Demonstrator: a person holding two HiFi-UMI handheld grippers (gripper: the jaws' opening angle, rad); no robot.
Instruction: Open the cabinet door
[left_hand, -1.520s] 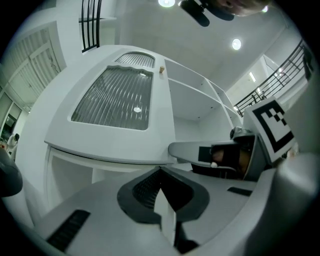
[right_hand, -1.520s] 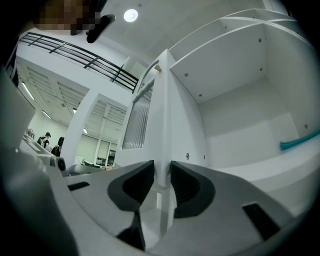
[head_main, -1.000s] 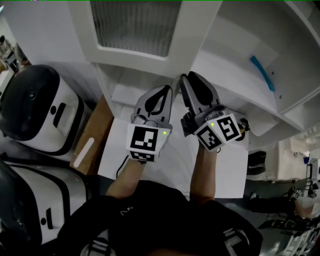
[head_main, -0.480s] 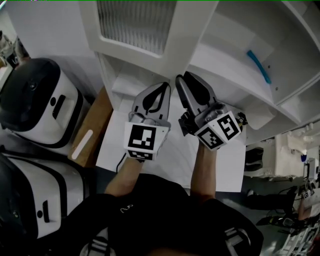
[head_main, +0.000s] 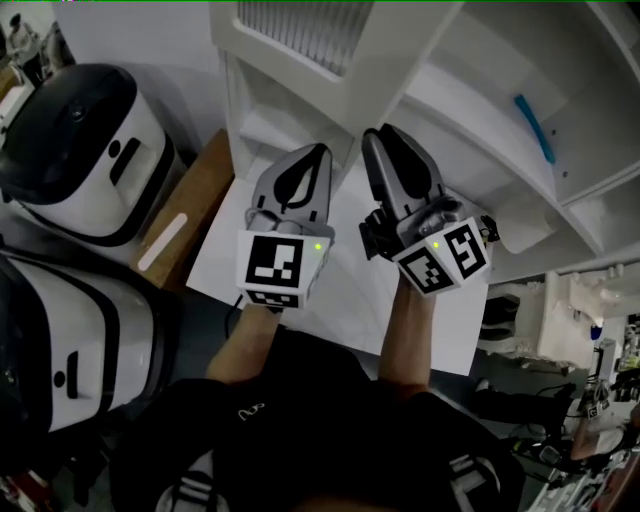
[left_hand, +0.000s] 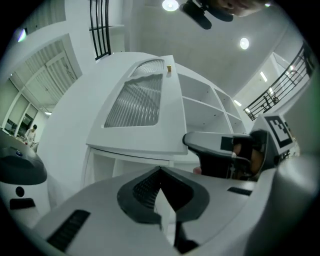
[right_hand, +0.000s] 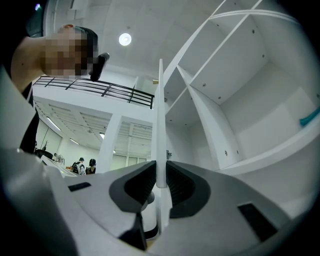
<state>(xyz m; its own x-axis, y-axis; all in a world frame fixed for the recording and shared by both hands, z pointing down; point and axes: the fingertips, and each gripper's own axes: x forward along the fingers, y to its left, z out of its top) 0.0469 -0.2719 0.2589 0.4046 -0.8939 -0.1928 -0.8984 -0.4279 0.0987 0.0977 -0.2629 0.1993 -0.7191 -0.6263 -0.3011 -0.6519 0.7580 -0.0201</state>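
Dim head view, fisheye-warped edges

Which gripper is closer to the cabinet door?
Right. The right gripper clamps the cabinet door by its thin edge. The left gripper is shut and empty, just short of the door's front face, apart from it.

White-black machine (head_main: 80, 150) far left; brown board (head_main: 205, 180) beside it; blue strip (head_main: 533, 128) far right.

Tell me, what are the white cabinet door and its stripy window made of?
The white cabinet door looks like painted or laminated board: smooth, matte, thin-edged. Its stripy window panel looks like ribbed glass or clear plastic, with fine parallel ridges; I cannot tell which.
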